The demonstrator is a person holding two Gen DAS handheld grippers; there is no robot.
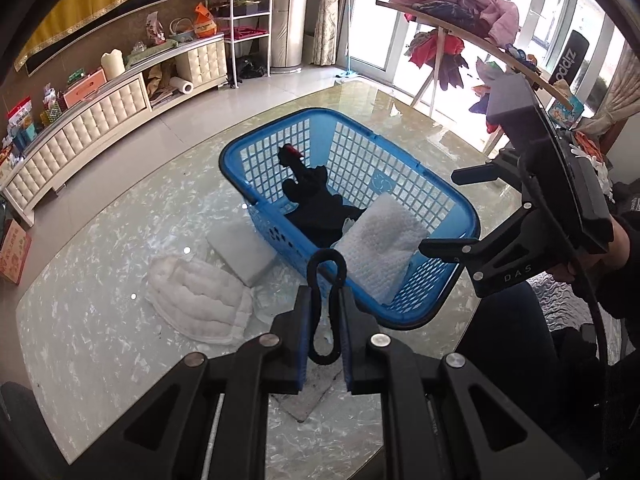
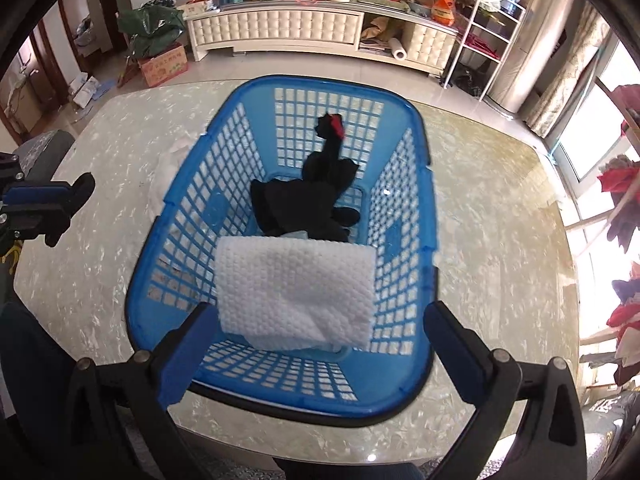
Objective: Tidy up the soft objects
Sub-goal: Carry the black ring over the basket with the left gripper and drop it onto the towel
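Left wrist view: left hand-held gripper (image 1: 326,312) pinching black loop (image 1: 326,276).

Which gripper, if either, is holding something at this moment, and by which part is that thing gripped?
The left gripper grips a black looped strap around its middle, the loop poking out above. The right gripper is open over the blue basket, holding nothing.
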